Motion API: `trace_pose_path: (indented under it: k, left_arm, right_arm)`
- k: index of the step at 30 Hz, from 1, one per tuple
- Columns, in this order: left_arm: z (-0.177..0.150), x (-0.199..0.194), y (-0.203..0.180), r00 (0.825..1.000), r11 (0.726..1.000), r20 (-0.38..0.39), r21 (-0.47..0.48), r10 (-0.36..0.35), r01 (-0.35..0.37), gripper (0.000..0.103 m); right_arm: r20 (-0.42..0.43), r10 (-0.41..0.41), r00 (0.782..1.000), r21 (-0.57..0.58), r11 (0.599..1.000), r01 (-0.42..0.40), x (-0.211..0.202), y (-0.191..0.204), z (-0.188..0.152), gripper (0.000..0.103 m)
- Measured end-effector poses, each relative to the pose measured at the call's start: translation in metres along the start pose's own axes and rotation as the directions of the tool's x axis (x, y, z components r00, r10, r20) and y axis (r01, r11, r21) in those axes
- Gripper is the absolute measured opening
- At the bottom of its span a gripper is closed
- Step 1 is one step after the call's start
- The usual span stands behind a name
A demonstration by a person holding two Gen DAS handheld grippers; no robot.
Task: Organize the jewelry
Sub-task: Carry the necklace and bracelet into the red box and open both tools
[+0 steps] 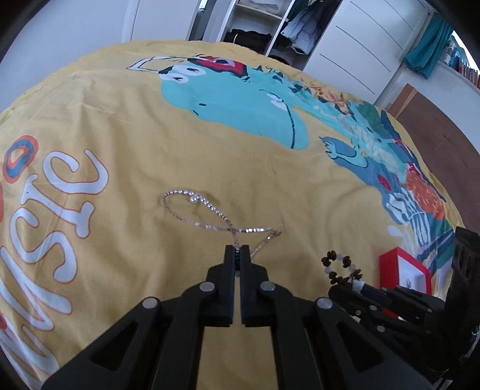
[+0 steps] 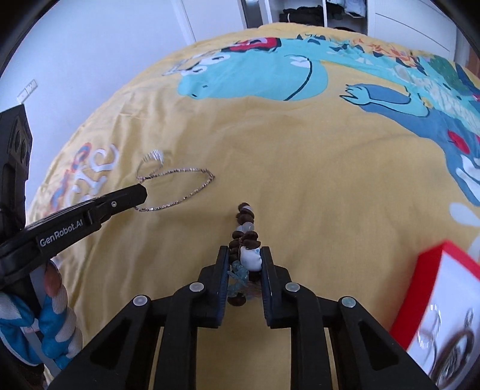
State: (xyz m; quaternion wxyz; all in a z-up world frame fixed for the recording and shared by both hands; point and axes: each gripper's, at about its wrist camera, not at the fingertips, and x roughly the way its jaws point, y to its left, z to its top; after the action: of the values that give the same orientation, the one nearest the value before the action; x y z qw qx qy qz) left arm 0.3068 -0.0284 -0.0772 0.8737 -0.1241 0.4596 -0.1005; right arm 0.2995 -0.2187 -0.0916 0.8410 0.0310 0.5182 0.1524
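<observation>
A: The room has white walls and an open closet with dark clothes in it. In front is a bed with a yellow blanket. It has a big blue cartoon animal on it and fat white letters.

B: Where is the jewelry?

A: A thin silver necklace lies on the blanket in loops. It has a little round pearl on it. One end goes up into the left gripper.

B: Are those fingers open?

A: No, they are almost all the way closed. The chain is pinched between the tips. The rest of it rests on the blanket in front.

B: And the other one?

A: The right gripper holds a bead bracelet. It has dark brown beads, some cloudy white ones, and a clear blue bit lower down. The fingers are squeezed onto it from both sides, with a gap as wide as the beads. The top of the bracelet sticks out past the tips.

B: Is it touching the blanket?

A: I cannot tell.

B: What is the red thing?

A: A red box with a white inside, on the blanket just to the right of the right gripper. Something shiny sits in it, but it is too blurry to name. In the right view I also see a hand in a blue and white glove holding the left gripper.
</observation>
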Motion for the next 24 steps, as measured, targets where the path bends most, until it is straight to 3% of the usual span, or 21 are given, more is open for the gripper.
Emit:
trace_pose_path:
  k: [12,24]
  left_arm:
    - [-0.014,-0.12,-0.05,0.984,0.988,0.111,0.088,-0.136,0.126,0.002]
    - [-0.006,-0.198,-0.157,0.932,0.934,0.175,0.227,-0.318,0.277,0.002]
  right_arm:
    - [0.154,0.011,0.988,0.043,0.999,-0.018,-0.12,0.022,-0.041,0.019]
    - [0.267,-0.114,0.957,0.106,0.99,0.089,-0.231,-0.028,-0.067,0.019]
